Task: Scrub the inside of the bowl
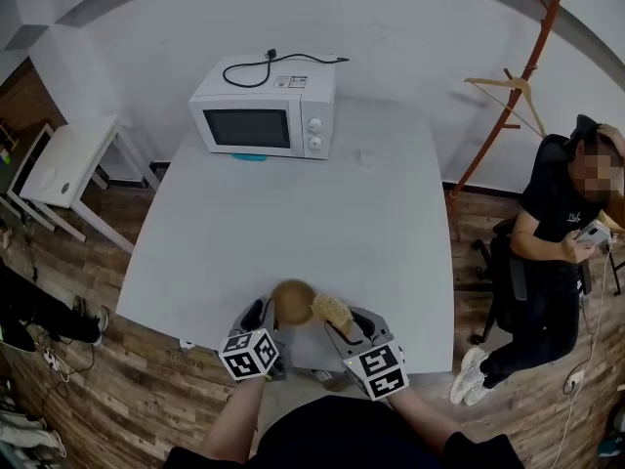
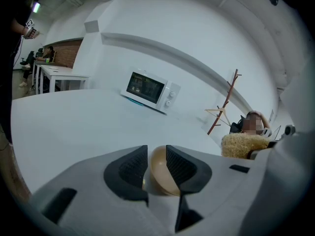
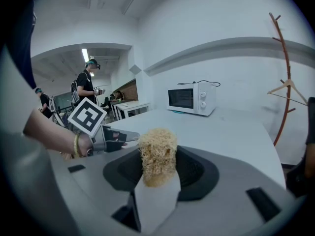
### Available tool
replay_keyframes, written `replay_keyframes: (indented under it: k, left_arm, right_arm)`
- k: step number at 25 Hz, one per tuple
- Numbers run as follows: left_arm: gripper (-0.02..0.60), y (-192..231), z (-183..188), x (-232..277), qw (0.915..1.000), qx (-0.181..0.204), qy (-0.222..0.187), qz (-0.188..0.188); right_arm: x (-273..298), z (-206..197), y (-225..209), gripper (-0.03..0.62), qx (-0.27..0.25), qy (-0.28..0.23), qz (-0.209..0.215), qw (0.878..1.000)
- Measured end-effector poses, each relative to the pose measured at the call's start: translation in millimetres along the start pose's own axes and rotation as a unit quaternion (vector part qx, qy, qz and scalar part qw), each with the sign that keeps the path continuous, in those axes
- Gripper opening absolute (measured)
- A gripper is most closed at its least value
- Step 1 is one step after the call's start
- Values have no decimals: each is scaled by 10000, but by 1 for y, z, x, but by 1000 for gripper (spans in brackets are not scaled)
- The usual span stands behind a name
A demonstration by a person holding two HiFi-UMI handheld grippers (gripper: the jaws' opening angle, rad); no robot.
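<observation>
A brown wooden bowl (image 1: 293, 302) sits at the near edge of the white table (image 1: 293, 213). My left gripper (image 1: 266, 314) is at the bowl's left rim. In the left gripper view the bowl (image 2: 160, 175) shows in the narrow gap between the black pads (image 2: 129, 170); the left gripper (image 2: 156, 163) looks open around the rim. My right gripper (image 1: 344, 324) is shut on a tan fibrous scrubber (image 1: 332, 310), held just right of the bowl. The scrubber (image 3: 157, 154) stands up between the right gripper's (image 3: 158, 165) pads.
A white microwave (image 1: 264, 115) stands at the table's far left, a small clear cup (image 1: 366, 156) beside it. A person (image 1: 562, 252) sits at the right near a red coat stand (image 1: 518, 76). A white side table (image 1: 63, 164) is at the left.
</observation>
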State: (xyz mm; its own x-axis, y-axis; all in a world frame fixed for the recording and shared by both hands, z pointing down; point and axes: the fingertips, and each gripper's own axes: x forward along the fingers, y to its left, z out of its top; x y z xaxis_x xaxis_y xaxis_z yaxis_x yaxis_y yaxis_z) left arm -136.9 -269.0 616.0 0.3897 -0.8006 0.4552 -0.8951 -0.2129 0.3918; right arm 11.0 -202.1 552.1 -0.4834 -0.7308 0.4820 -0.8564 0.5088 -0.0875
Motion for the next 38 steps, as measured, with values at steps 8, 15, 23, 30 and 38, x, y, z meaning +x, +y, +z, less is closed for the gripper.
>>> replay_keyframes:
  k: [8,15,23,30,38]
  left_arm:
    - [64,-39,27,-44,9981,113,-561,-242]
    - [31,-57,41,-74,9947,726,-654,-318]
    - [18,-52,22,-114,9958,637,-478,-450]
    - [18,-50,14,-144,9954,671,-404,-545]
    - [18,-45,9,-162,9953,657,-339,-629]
  right_arm:
    - [-5,18,12,179,169,-529,93,9984]
    - [-11,25,40,178,242,-742,253,9966]
    - [-36,15,70,178,199,-765,103,9968]
    - [-54,12,90,178,300,-854,8,9959]
    - [-58,17,105,178,257,-944,-15,9952]
